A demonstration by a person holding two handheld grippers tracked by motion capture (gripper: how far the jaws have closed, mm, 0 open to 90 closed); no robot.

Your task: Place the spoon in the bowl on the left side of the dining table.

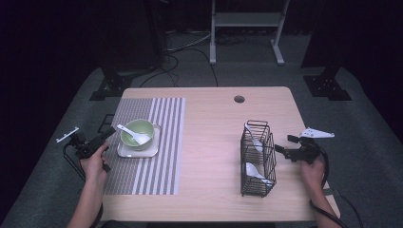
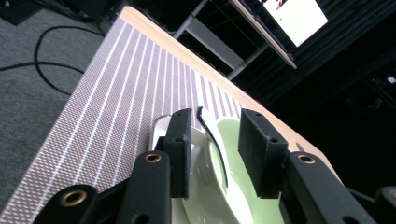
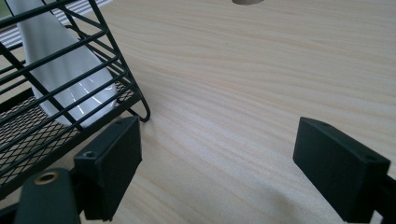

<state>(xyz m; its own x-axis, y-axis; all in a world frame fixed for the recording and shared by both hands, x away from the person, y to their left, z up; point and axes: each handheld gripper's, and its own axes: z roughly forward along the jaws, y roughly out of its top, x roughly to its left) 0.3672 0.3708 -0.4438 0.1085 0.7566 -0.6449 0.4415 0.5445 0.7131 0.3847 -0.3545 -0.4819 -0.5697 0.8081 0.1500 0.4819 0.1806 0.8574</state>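
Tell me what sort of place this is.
Probably a lab or studio set up for recording: a wooden table on grey carpet in a dark room, loose cables on the floor, and a table setting with a green bowl.

Three white spoons: one [image 1: 134, 135] in the bowl at left of centre, two [image 1: 253, 139] [image 1: 256, 172] in the rack at right. One green bowl [image 1: 142, 127]. One white square plate [image 1: 124, 151] under it. One black wire rack [image 1: 244, 159]. One striped placemat [image 1: 157, 156]. One wooden worktop [image 1: 209, 142]. Two tongs, one [image 1: 107, 134] at far left, one [image 1: 283, 145] at far right.
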